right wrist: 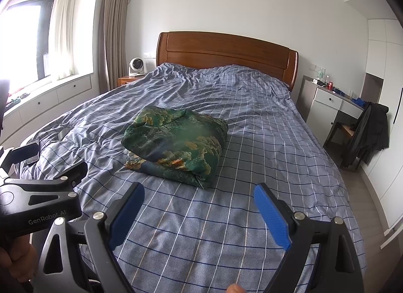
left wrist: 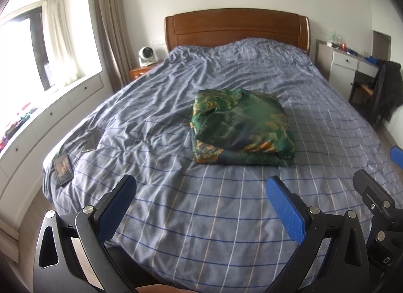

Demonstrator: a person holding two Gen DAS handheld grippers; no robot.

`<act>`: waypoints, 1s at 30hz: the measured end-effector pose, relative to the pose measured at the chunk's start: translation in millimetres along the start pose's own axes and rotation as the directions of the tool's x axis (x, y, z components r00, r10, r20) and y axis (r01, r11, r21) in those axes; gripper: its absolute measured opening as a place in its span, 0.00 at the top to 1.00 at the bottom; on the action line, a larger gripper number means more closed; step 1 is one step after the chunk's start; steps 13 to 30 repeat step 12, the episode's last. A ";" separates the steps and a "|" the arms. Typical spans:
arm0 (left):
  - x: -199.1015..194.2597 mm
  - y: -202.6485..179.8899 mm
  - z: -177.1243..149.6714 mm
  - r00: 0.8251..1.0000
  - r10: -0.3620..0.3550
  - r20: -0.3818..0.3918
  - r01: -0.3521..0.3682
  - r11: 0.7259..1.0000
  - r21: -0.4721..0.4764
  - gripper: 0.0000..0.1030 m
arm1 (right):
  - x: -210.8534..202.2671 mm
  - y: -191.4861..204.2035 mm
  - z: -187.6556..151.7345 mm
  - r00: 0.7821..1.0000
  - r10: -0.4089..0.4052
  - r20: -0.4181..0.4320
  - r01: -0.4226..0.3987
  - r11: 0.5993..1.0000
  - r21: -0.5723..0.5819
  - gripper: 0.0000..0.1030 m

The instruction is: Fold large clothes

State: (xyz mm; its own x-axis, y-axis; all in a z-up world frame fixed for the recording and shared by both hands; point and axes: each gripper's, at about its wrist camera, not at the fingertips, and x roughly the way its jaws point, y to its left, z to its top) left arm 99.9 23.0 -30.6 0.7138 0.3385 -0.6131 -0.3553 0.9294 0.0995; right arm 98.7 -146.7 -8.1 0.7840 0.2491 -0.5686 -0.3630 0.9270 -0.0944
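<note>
1. A wide bed [left wrist: 226,217] under a blue-grey quilt crossed with white and dark-blue lines fills most of the room; its cover is rumpled toward the head and the window side, smoother toward the foot.
2. A curved brown wooden headboard [right wrist: 226,53] stands against the white wall; beige curtains [right wrist: 107,30] hang beside it, next to a bright window.
3. A grey and white dressing surface [right wrist: 325,106] with drawers sits past the far side of the bed; a black garment [right wrist: 365,134] is draped over the chair at it.
4. The folded green cloth with gold and orange cloud-like patterns [left wrist: 241,129] lies as a thick, roughly square bundle in the middle of the bed, well ahead of both claws and touched by neither.
5. The left claw [left wrist: 201,187] hangs over the foot of the bed with its blue pads spread wide, nothing between them; the right claw [right wrist: 199,192] beside it likewise gapes wide and empty.
6. A small white round fan [left wrist: 146,56] stands on the brown nightstand.
7. A dark phone [left wrist: 63,168] lies near the bed's window-side edge.
</note>
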 end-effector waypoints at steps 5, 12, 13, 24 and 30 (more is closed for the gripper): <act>-1.3 2.6 0.3 1.000 -0.008 0.005 0.008 1.000 -0.001 0.00 | 0.8 -1.9 -1.6 1.000 -0.006 -0.001 0.006 1.000 0.001 0.12; -5.2 3.6 -0.3 1.000 0.000 0.028 0.000 1.000 0.006 0.00 | 1.2 -3.2 -2.7 1.000 -0.006 -0.002 0.006 1.000 0.002 0.12; -5.2 3.6 -0.3 1.000 0.000 0.028 0.000 1.000 0.006 0.00 | 1.2 -3.2 -2.7 1.000 -0.006 -0.002 0.006 1.000 0.002 0.12; -5.2 3.6 -0.3 1.000 0.000 0.028 0.000 1.000 0.006 0.00 | 1.2 -3.2 -2.7 1.000 -0.006 -0.002 0.006 1.000 0.002 0.12; -5.2 3.6 -0.3 1.000 0.000 0.028 0.000 1.000 0.006 0.00 | 1.2 -3.2 -2.7 1.000 -0.006 -0.002 0.006 1.000 0.002 0.12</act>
